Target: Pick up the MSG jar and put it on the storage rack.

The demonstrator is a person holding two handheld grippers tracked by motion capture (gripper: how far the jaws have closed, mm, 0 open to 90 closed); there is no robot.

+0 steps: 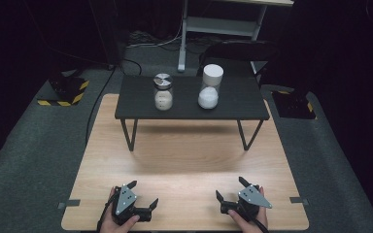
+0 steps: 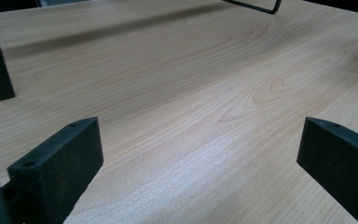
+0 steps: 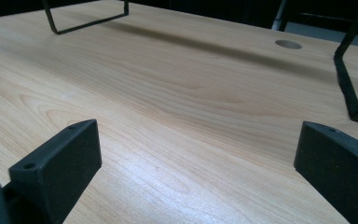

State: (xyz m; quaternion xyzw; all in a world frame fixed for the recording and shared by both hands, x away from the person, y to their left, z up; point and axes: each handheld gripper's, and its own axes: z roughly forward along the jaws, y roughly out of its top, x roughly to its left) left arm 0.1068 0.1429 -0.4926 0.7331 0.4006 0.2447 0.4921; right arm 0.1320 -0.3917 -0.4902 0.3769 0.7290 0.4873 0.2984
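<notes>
We rest at the near edge of the pale wood-grain bench (image 1: 184,160), the largest thing before us. Across its far half stands a low black shelf on thin black wire legs (image 1: 192,99). On that shelf sit the two things nearest our work: at the right a clear glass jar with a white cylindrical lid (image 1: 210,86), holding a white powder, and at the left a smaller clear glass jar with a silver metal lid (image 1: 163,92), holding something pale. They stand upright and apart.

Our left gripper (image 1: 143,195) and right gripper (image 1: 230,191) lie well short of the shelf, both released, jaws spread wide with only bare wood between them.

We judge this the start: no jar is touched yet. The next move calls for reaching forward and up over the shelf edge.
</notes>
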